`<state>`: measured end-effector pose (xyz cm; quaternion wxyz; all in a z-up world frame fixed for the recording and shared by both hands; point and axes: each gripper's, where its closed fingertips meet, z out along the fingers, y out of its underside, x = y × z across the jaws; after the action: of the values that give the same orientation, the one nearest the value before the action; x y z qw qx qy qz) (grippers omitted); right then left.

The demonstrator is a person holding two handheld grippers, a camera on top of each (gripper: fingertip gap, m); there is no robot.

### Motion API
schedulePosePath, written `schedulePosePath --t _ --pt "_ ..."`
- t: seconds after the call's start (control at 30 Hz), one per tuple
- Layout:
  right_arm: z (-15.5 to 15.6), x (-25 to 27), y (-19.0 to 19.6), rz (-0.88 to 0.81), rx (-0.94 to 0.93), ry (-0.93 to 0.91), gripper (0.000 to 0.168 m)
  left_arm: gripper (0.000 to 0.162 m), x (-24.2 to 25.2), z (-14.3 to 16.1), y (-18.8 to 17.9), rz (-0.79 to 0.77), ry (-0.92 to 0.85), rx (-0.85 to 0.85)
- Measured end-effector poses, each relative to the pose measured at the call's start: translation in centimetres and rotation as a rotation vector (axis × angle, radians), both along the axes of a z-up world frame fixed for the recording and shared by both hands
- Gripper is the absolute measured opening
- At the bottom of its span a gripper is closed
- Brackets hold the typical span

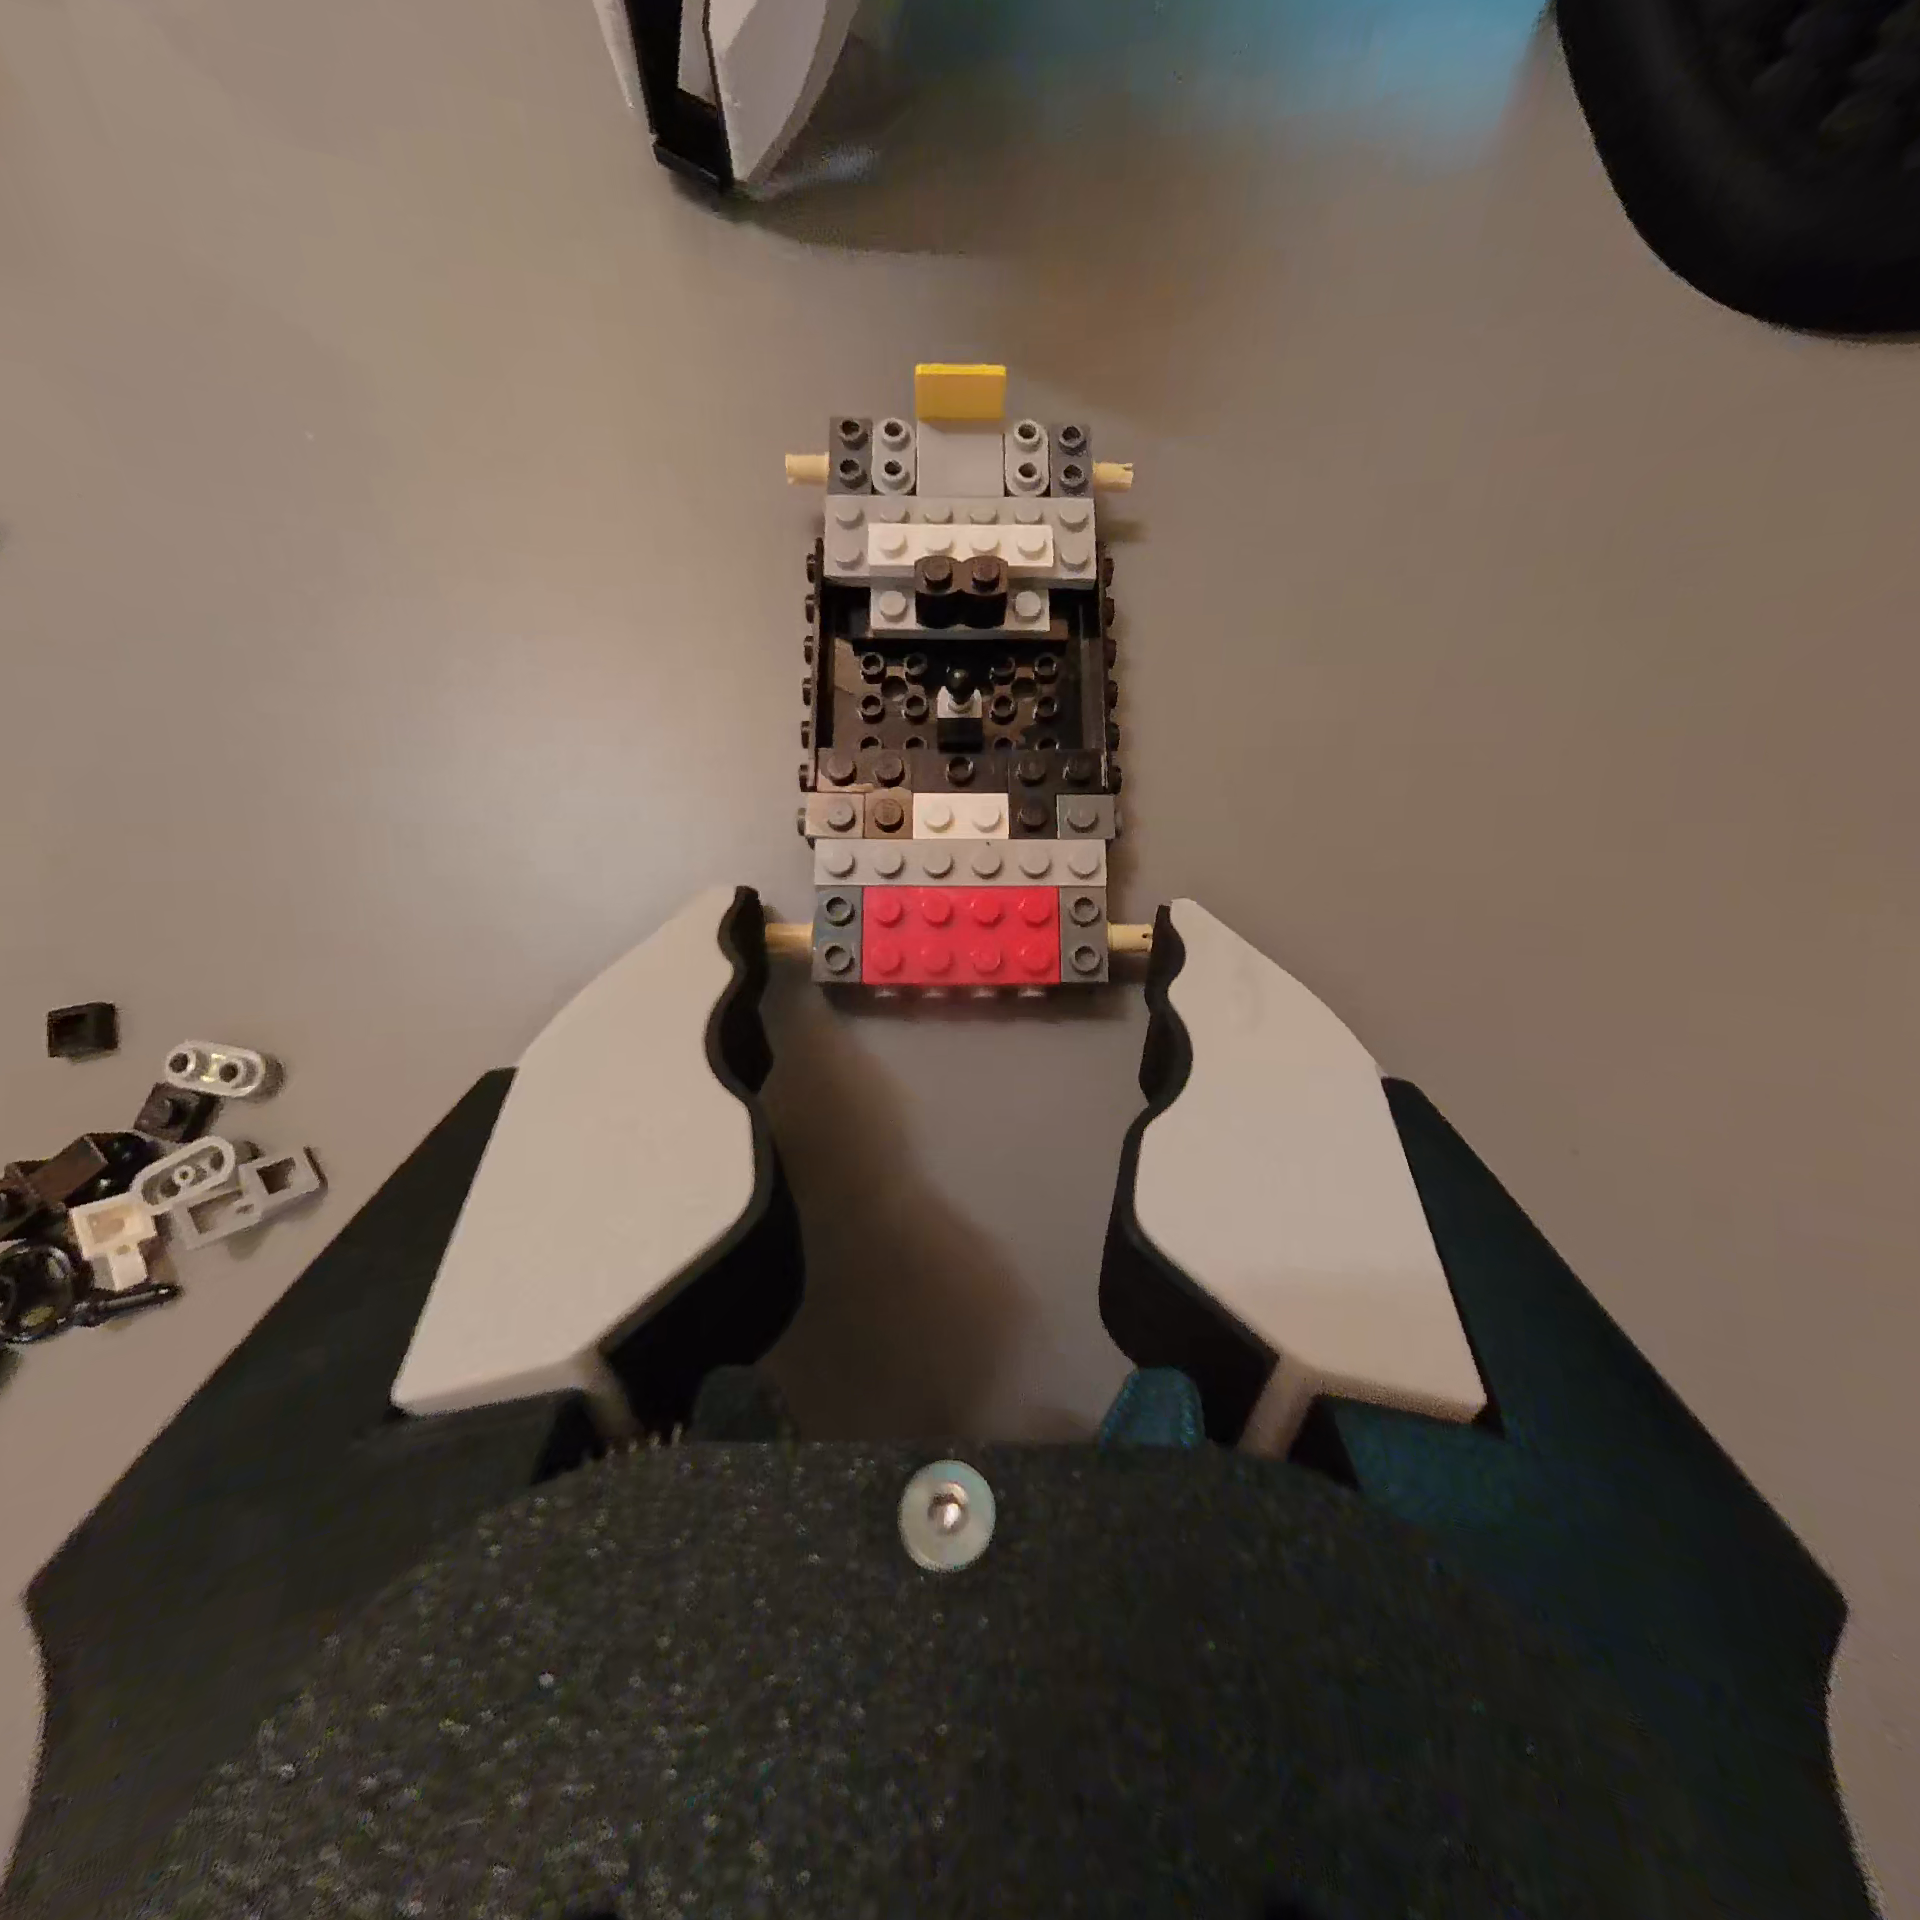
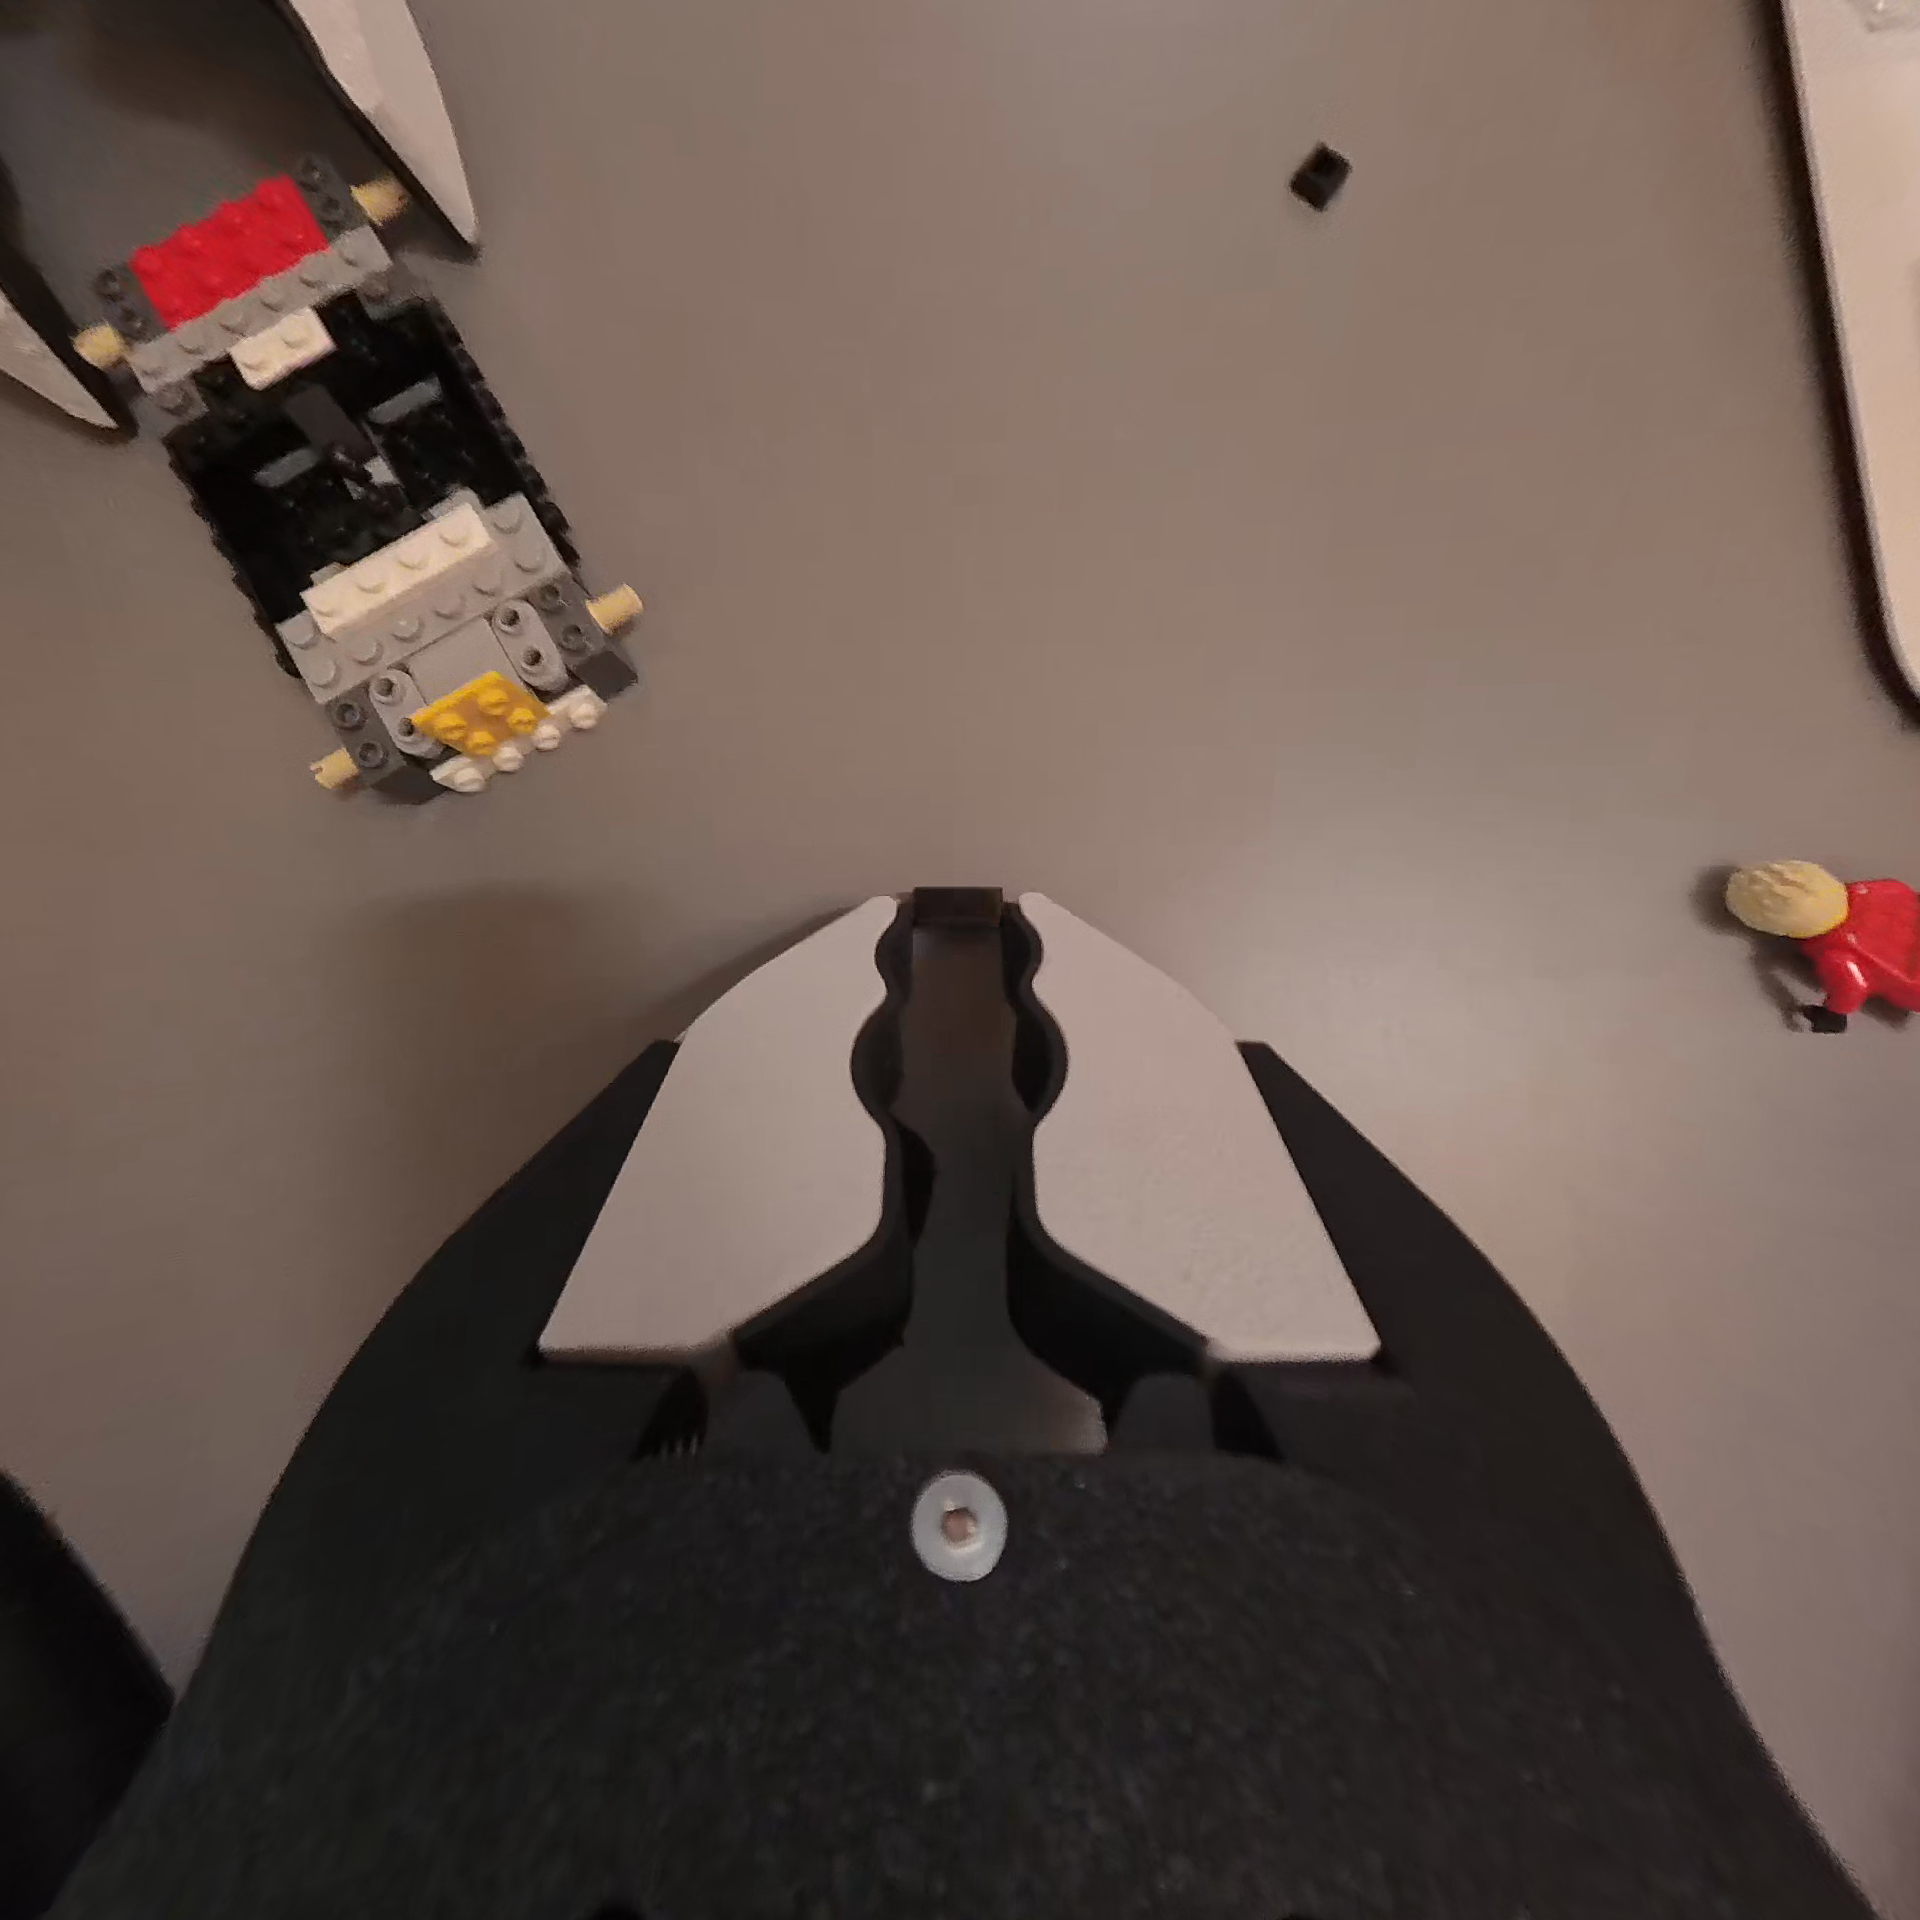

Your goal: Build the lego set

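car model [image 1: 961,707]: black, grey, white, red, yellow | table [image 1: 416,623]: grey | minifigure [image 2: 1839,940]: red, tan hair

A: Warm, dim indoor light here, and the matte grey tabletop [image 1: 416,623] goes brighter in a soft patch at the middle of the left wrist view.

B: A cool blue glow bleeds in at the top edge. Shadows are soft and fall toward the camera under the partly built black, grey and red brick car [image 1: 961,717].

A: Focus is crisp on its studs. The loose pile of small grey and black bricks [image 1: 135,1174] at the left edge looks stretched by the wide lens.

B: The right wrist view is smeared with blur; the car [image 2: 353,488] is soft and the red minifigure with tan hair [image 2: 1839,935] bends at the rim. No glare.
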<state>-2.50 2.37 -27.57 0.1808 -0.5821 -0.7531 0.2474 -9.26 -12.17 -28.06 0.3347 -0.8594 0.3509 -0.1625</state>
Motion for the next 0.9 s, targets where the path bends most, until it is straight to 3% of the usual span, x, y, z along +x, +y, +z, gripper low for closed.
schedulePosePath --t 0.9 --pt "4.2 0.9 -6.9 0.100 0.009 0.080 0.016 0.070 1.4 -0.1 -2.3 -0.165 0.036 -0.005"
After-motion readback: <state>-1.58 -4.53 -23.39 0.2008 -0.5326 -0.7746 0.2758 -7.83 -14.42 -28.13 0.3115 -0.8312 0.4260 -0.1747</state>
